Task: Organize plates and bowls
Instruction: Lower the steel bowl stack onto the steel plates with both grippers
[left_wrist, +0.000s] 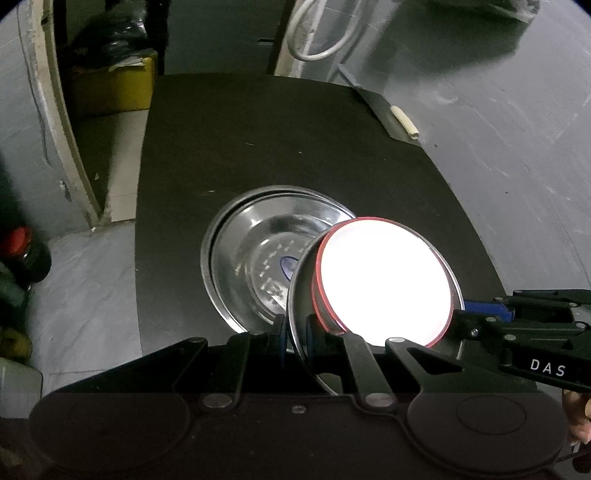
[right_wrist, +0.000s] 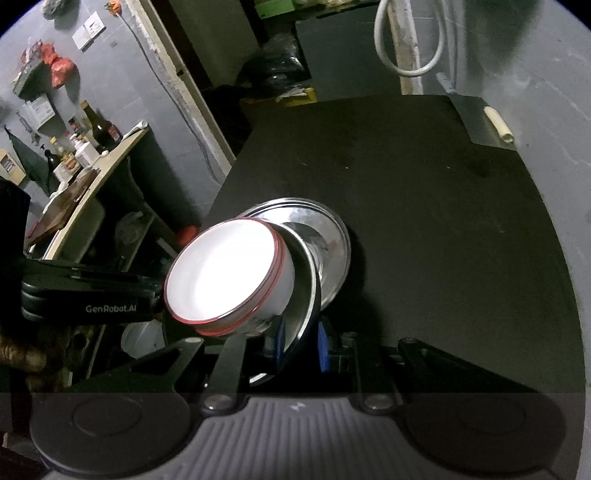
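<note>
My left gripper (left_wrist: 295, 338) and right gripper (right_wrist: 301, 341) each pinch the steel plate (left_wrist: 295, 295) rim. White bowl (left_wrist: 384, 280) sits tilted on it, above another steel plate (left_wrist: 251, 240) on the black table (left_wrist: 258, 140).

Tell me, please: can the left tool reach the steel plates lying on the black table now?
Probably not yet. The left tool is shut on the rim of a steel plate carrying white bowls, which hangs partly over the stacked plates on the table.
</note>
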